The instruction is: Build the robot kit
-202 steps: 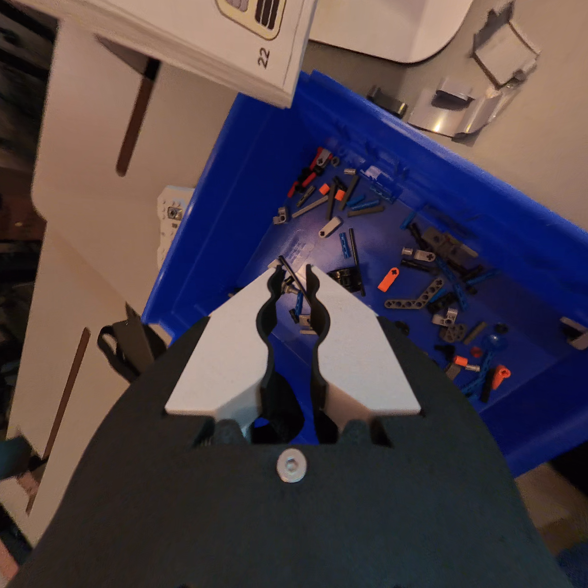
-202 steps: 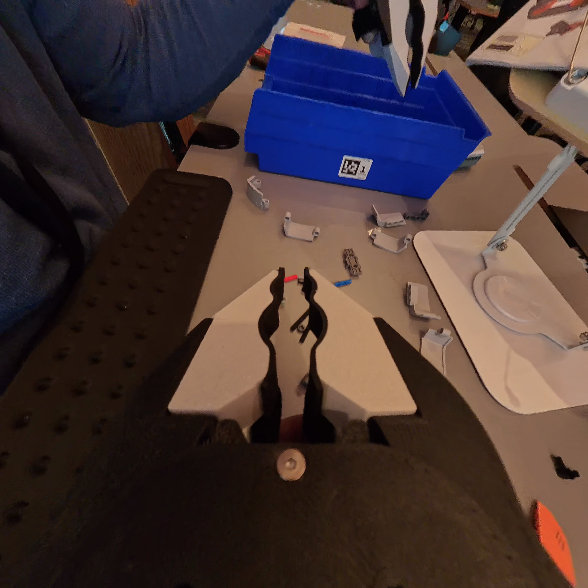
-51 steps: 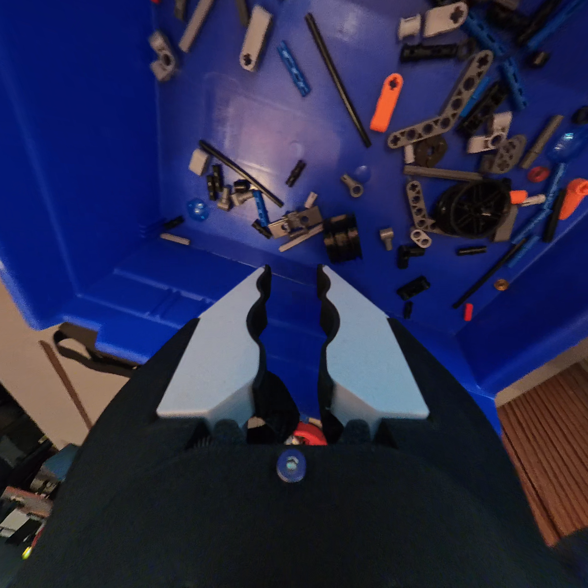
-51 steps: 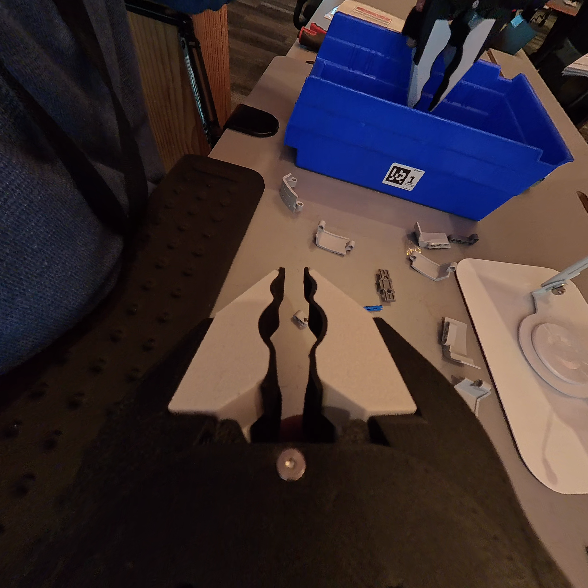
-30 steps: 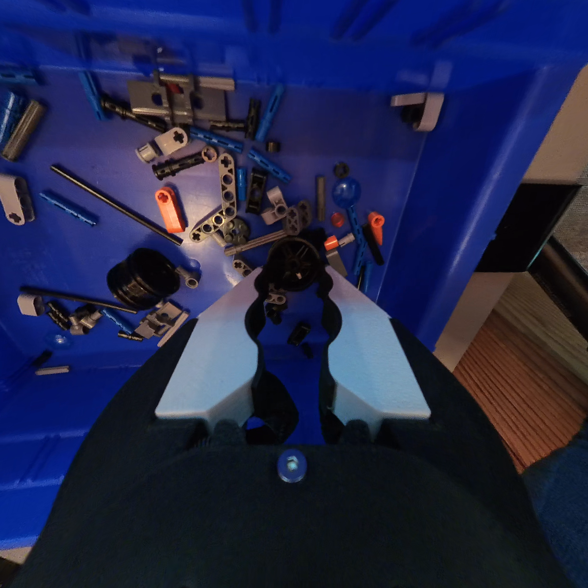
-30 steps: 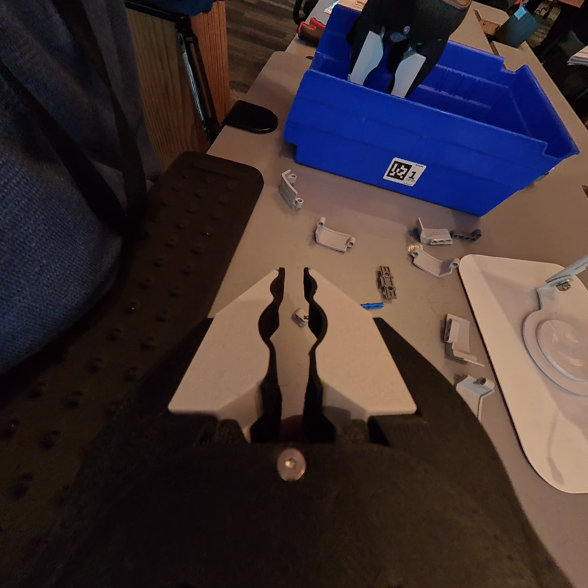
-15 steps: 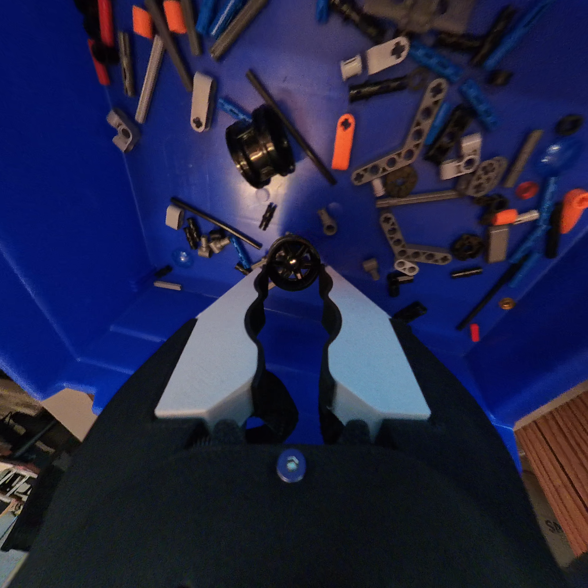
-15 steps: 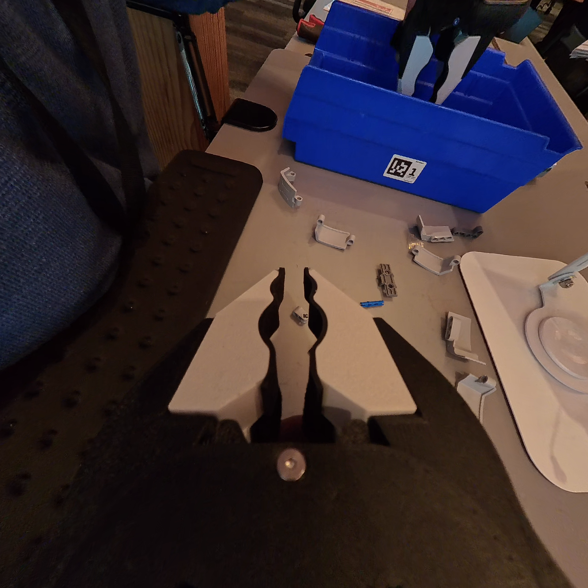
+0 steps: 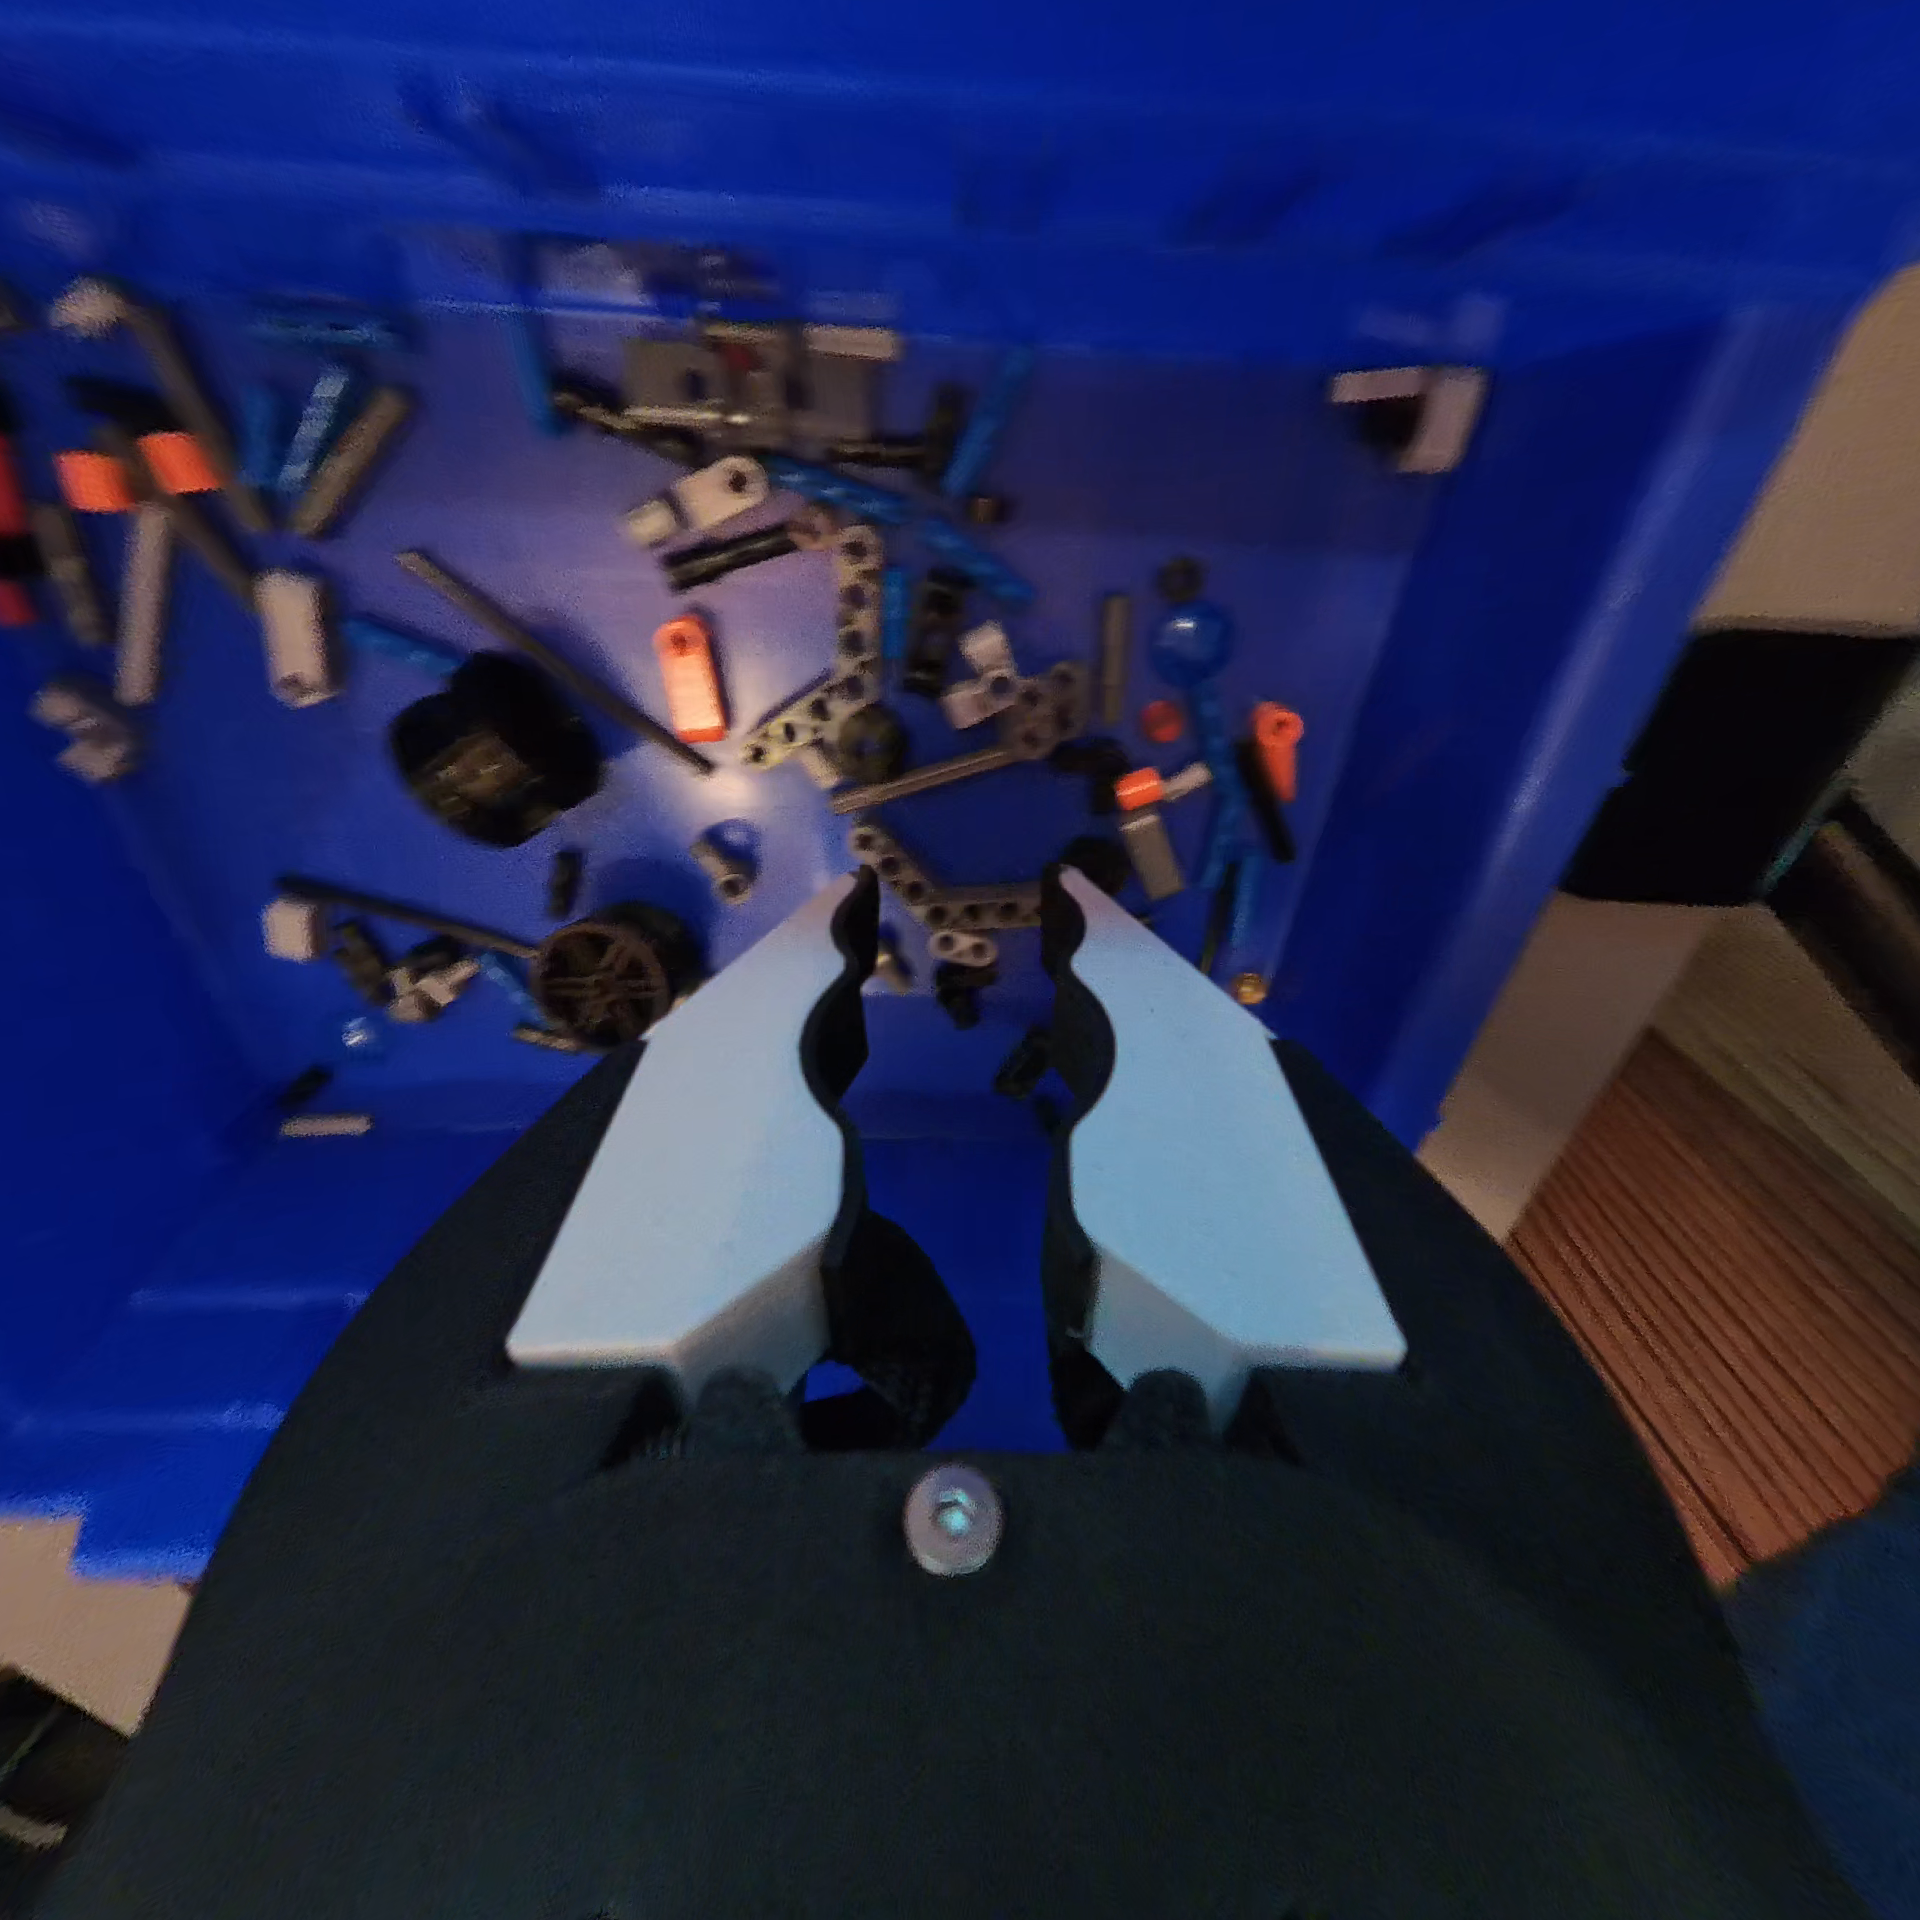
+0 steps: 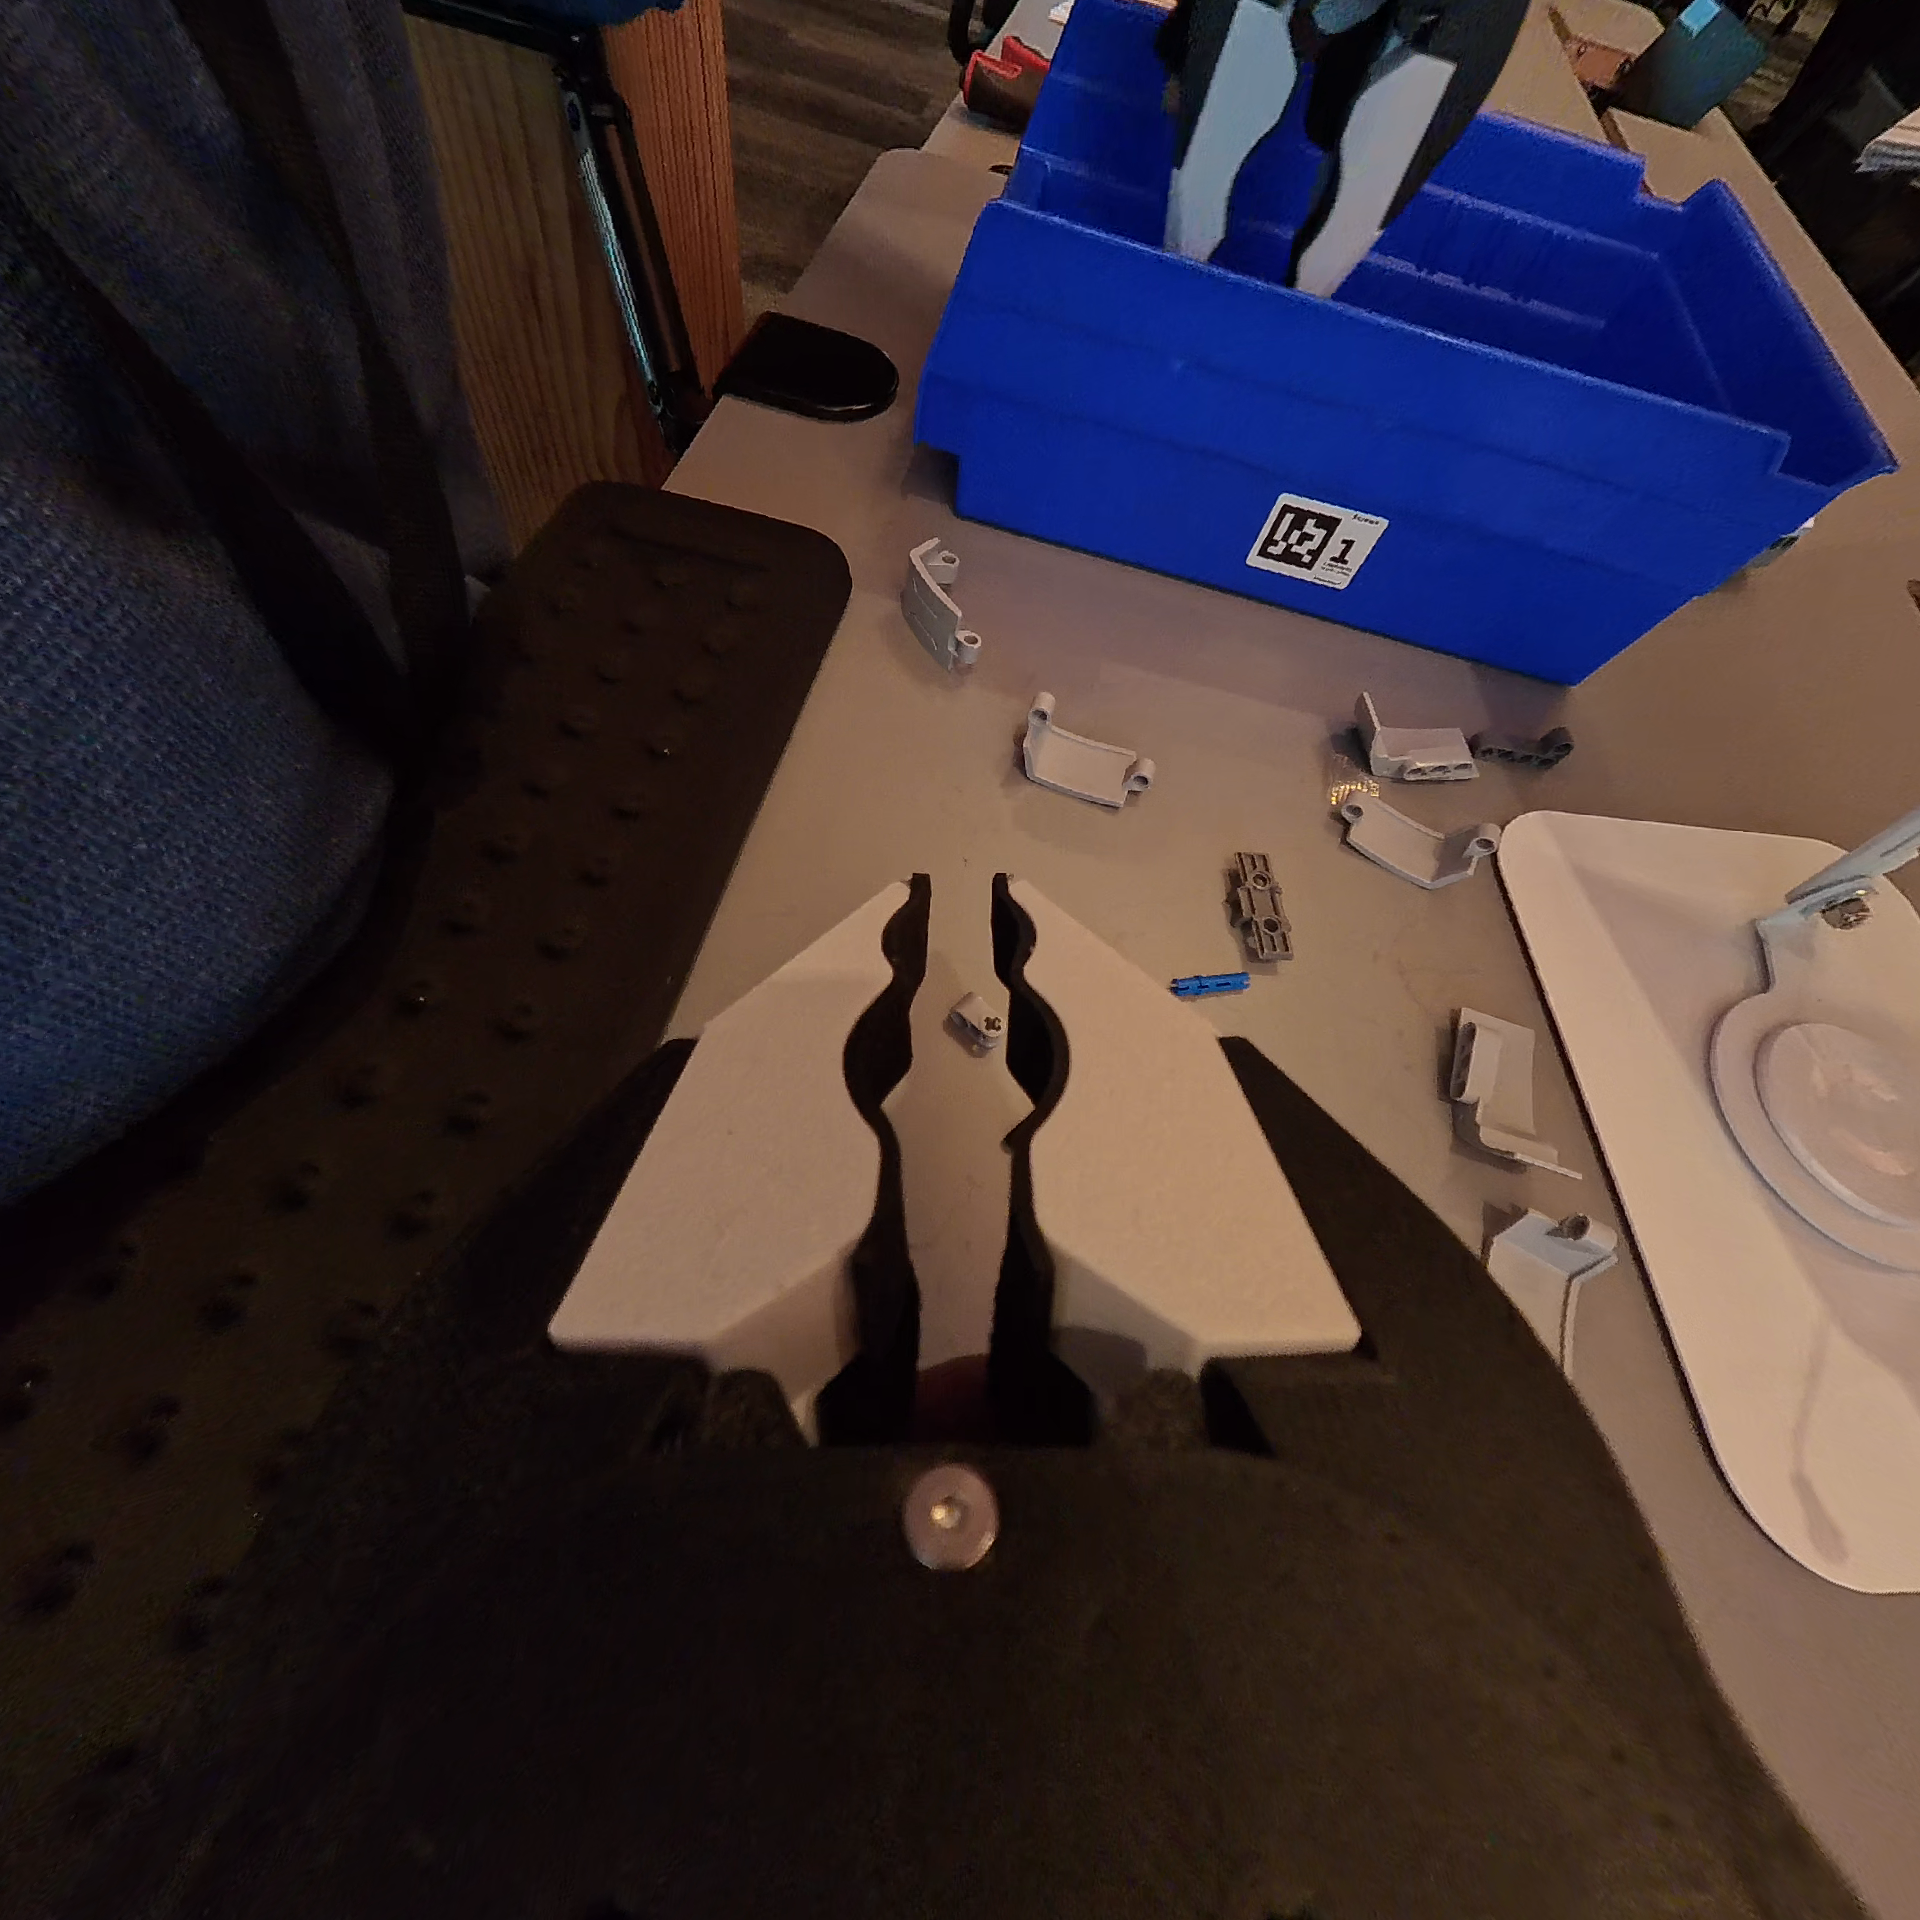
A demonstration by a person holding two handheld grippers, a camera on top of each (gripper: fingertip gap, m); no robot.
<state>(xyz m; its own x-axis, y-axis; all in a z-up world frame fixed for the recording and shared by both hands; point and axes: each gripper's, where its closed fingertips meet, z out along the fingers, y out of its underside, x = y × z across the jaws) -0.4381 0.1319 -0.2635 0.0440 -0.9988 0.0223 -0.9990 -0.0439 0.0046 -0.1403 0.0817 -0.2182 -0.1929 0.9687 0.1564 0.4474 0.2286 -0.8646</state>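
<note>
My right gripper (image 10: pixel 954 883) hovers over the grey table (image 10: pixel 1143 665), fingers slightly parted, a small grey connector (image 10: pixel 977 1021) beneath. Farther off, my left gripper (image 9: pixel 958 883) hangs spread inside the blue bin (image 10: pixel 1351 457), above a bent grey beam (image 9: pixel 951 904).

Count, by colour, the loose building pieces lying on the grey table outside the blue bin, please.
Light grey pieces: 7
Dark grey pieces: 2
Blue pin: 1
Total: 10
</note>
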